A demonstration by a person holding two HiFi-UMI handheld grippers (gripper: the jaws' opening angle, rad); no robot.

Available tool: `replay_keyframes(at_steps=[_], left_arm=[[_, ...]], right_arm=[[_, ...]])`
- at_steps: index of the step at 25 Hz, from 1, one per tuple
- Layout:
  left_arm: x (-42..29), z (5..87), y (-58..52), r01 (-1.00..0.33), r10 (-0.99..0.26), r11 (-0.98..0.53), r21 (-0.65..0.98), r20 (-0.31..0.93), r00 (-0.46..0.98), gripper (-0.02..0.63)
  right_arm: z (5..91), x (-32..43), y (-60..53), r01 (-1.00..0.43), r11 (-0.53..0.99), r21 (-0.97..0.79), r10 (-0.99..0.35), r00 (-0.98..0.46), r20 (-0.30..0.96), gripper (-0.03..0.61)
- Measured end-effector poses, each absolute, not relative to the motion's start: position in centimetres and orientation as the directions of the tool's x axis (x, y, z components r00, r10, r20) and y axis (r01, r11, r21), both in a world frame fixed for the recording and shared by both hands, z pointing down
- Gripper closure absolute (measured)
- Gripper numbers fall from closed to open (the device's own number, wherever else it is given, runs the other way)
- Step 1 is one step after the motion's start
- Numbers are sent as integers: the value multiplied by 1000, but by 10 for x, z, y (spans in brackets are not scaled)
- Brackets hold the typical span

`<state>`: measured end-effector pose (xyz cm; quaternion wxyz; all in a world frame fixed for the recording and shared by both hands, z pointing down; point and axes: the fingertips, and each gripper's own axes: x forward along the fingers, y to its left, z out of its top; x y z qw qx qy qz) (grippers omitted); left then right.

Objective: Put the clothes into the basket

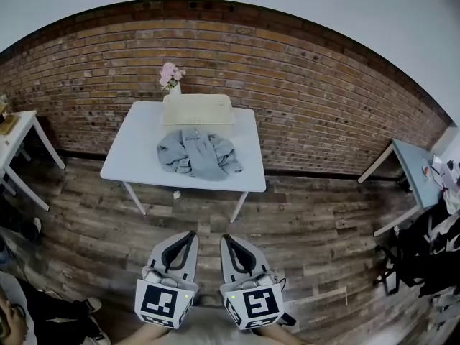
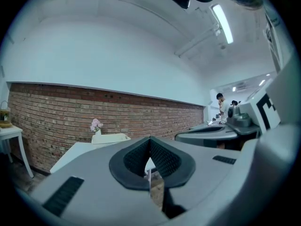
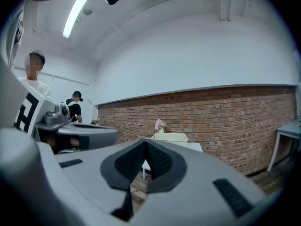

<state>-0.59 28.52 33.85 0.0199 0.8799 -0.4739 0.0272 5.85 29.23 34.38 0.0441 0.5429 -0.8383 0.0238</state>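
Plainly, nothing is held. The left gripper (image 1: 191,234) is seen with its jaws clenched together, pad against pad, and no cloth is caught between them. The same is seen of the right gripper (image 1: 227,237), whose jaws are likewise pressed together on nothing. Both are held low and side by side, close to the person's body, above the wooden floor (image 1: 309,221). They are pointed towards the white table (image 1: 133,153), from which they are well apart.

On that table the clothes (image 1: 199,154) are found: a crumpled grey heap, laid at the middle of the top and reaching towards its near edge. Just behind the heap, at the far edge by the brick wall (image 1: 309,99), the cream basket (image 1: 197,110) is set. Whether cloth and basket touch cannot be told. No garment is seen over the basket's rim, and its inside is not shown clearly. A small bunch of pink flowers (image 1: 171,74) is placed at the basket's left rear corner.

The task is judged not yet begun. Nothing has been put into the basket as far as can be seen. The table must be approached, the jaws opened, and the whole heap gripped, lifted and dropped in.
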Motion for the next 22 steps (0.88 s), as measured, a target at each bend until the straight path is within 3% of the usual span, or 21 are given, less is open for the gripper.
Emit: replay_keyframes(at_steps=[22], left_arm=[[-4, 347, 287, -888, -884, -460, 9, 85, 459, 609]], right_arm=[[359, 100, 290, -906, 417, -65, -902, -422, 92, 572]])
